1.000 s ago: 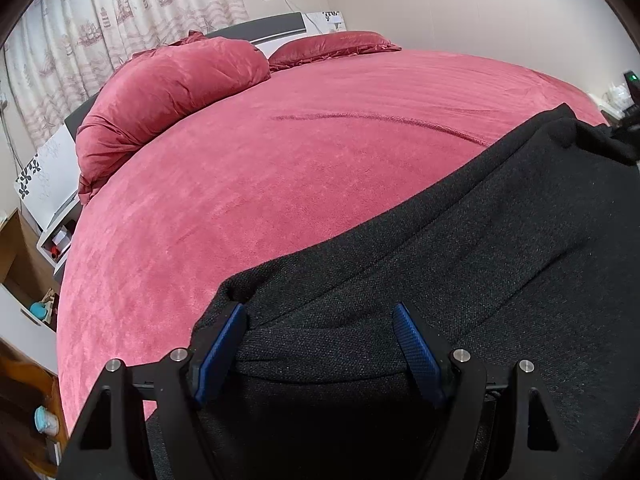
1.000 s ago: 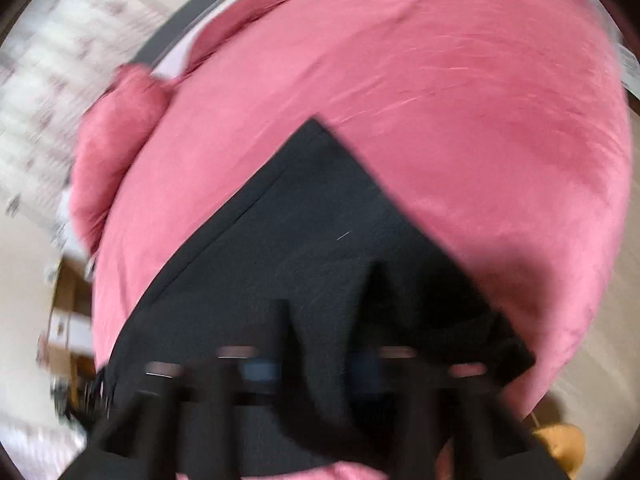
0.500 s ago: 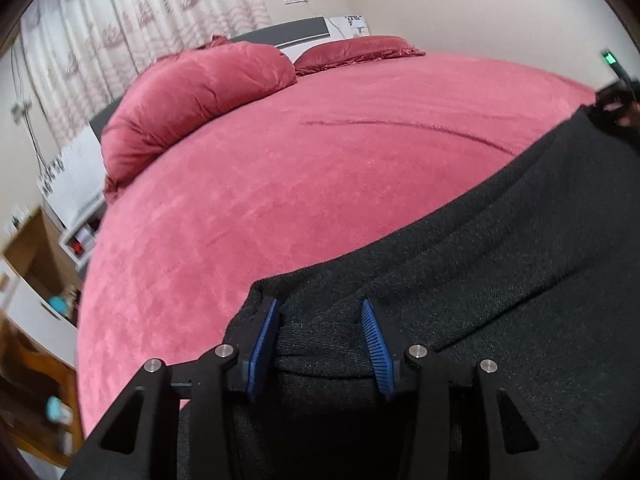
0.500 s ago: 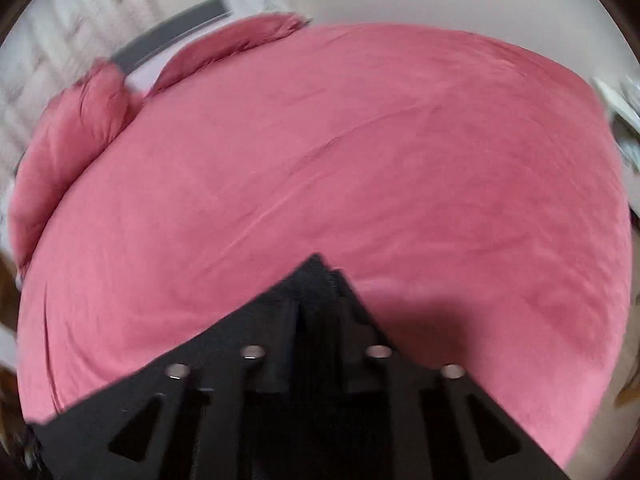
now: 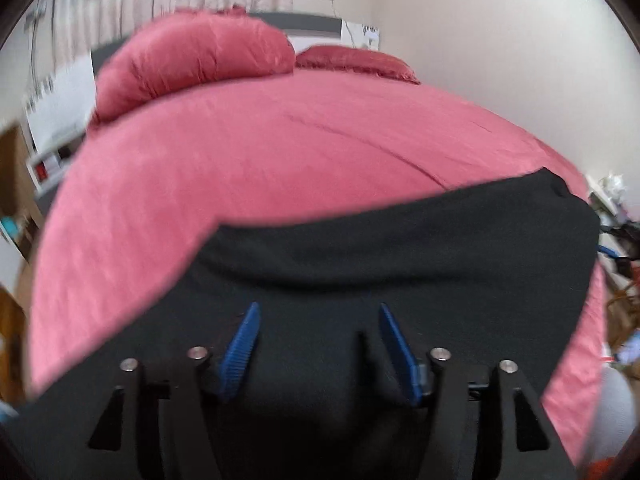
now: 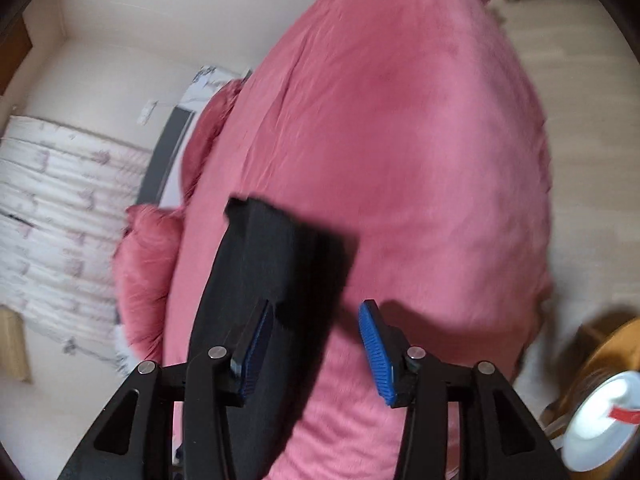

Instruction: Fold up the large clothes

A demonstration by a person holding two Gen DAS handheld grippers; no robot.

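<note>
On the near end of the pink bed (image 5: 280,168) we've got the black garment (image 5: 400,248) spread flat, its far edge running from about 9 o'clock across to a corner at 2 o'clock in the left wrist view. We reckon it sits down here, well away from the pillows (image 5: 192,60) at 11 o'clock, so there's bare bed ahead to fold onto.

Our left gripper (image 5: 316,344) is opening, pads apart just over the cloth and pinching nothing we can see. Our right gripper (image 6: 316,344) is opening too; the cloth runs under its 9 o'clock pad, while the other pad hangs over bare pink cover, so it looks released, not grasping.

The garment itself is dark, fairly thick and matte, with one soft ridge across it and squared corners. Looks partly folded, more to do.
</note>
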